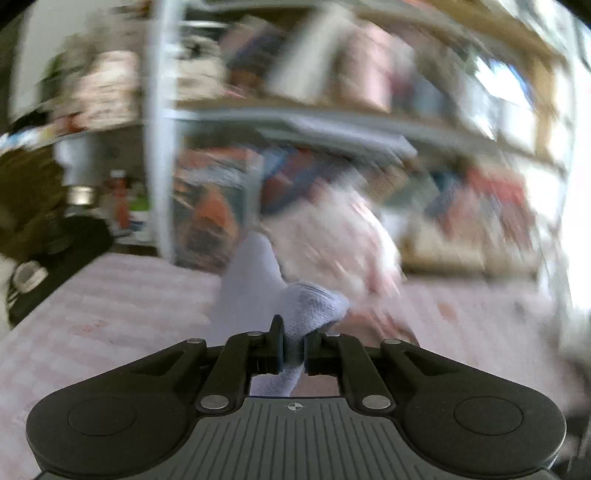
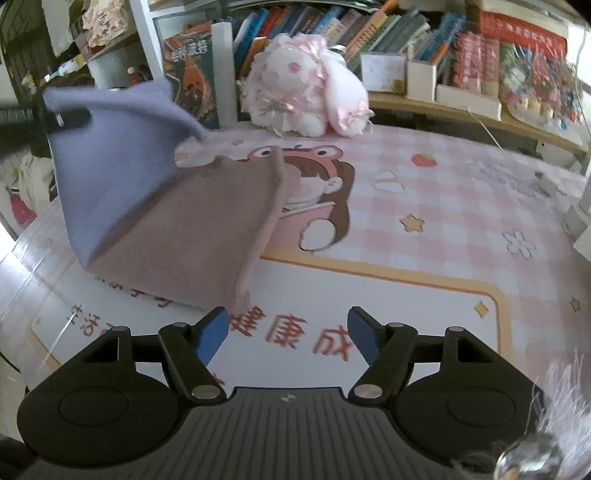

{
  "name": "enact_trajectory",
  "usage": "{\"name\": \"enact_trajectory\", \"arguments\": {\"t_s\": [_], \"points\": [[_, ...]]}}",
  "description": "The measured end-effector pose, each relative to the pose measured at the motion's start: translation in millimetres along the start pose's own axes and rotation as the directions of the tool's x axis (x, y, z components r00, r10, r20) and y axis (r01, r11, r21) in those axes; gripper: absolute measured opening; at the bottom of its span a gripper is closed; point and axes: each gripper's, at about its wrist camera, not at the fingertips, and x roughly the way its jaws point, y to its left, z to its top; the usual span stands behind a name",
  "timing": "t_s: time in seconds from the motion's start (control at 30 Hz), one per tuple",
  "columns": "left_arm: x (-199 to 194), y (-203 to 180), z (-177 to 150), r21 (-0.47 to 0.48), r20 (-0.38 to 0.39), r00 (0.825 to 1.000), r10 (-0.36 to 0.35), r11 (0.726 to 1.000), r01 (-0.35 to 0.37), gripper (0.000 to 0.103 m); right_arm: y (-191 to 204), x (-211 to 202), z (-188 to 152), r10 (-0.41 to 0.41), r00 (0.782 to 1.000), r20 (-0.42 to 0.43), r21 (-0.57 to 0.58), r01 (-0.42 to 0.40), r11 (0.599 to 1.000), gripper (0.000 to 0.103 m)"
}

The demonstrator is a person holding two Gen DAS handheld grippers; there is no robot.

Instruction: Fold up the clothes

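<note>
A lavender knit cloth (image 2: 110, 162) hangs lifted at the left of the right wrist view, its upper corner pinched by my left gripper (image 2: 55, 118). A mauve-brown part of the garment (image 2: 195, 240) slopes down from it onto the pink checked mat (image 2: 424, 206). In the blurred left wrist view my left gripper (image 1: 294, 347) is shut on a bunched fold of the lavender cloth (image 1: 314, 306). My right gripper (image 2: 288, 332) stands open just above the mat, close to the garment's near edge, with nothing between its blue pads.
A pink and white plush toy (image 2: 306, 85) lies at the far edge of the mat. Behind it a shelf holds books (image 2: 369, 33) and white boxes (image 2: 424, 77). A white post (image 2: 144, 37) rises at the back left.
</note>
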Motion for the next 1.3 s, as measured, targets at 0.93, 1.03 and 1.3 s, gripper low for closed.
{"name": "enact_trajectory", "arguments": {"t_s": [0.93,1.03,1.3], "points": [[5,41,-35,-0.066,-0.133,0.991,-0.018,0.998,0.01,0.059,-11,85,79,0.413,0.907,-0.087,0.384,-0.352,0.854,0.07],[21,35,-45,-0.029,-0.18,0.982,-0.062,0.998,0.057,0.058,-4,94,84,0.412,0.907,-0.09,0.39,-0.348,0.852,0.071],[30,35,-54,-0.011,-0.241,0.966,-0.092,0.996,0.092,0.057,25,70,96,0.417,0.908,0.044,0.2,-0.417,0.887,0.015]]}}
